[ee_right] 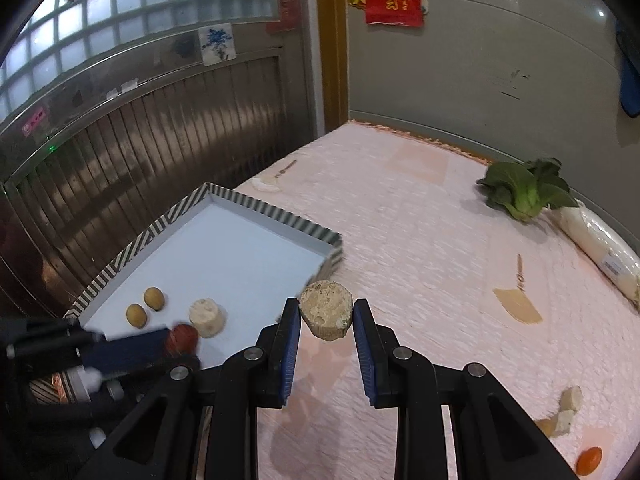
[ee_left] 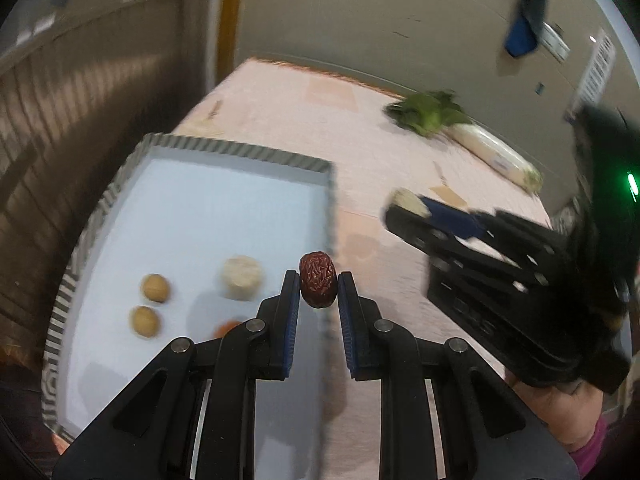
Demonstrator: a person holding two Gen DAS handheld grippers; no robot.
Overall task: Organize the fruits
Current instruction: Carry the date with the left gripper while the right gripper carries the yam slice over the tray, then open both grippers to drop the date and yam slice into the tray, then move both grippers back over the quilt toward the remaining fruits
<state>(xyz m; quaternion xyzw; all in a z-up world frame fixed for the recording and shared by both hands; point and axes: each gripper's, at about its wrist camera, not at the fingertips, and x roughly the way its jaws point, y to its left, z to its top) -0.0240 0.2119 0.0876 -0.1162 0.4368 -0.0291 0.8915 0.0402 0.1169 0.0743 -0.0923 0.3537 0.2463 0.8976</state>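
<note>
red date (ee_left: 317, 279): clamped at the very tips of our left hand-held gripper (ee_left: 319, 285), in the air over the tray's right rim. Wrinkled, oval, only the pad ends bite it; we judge it could squirt out if the wrist rolls.
pale chunk (ee_right: 326, 315): clamped between the tips of our right hand-held gripper (ee_right: 326, 318), held just right of the tray's near-right corner, above the pink cover. Porous and crumbly-looking; a harder squeeze may break it.
tray (ee_right: 256, 205): striped rim, pale blue floor, left side of the tabletop (ee_right: 420, 240). It holds two small tan round fruits (ee_right: 145, 306), another pale chunk (ee_right: 206, 317) and something orange-red, half hidden.
drop risk: low rim. If we release high, the date may bounce or roll out over the right edge.
collision risk: both grippers head for the same near-right corner; in the right view the left one sits low and close to the tray. We could knock each other or nudge the fruits already in.
crowding: loaded pieces cluster near; placing on top would scatter them. The far half is free.
leftovers: pale bits (ee_right: 570, 404) and an orange piece (ee_right: 589, 460) near right; greens (ee_right: 524, 190) and a wrapped white radish (ee_right: 600, 240) far right, well apart from the tray.
</note>
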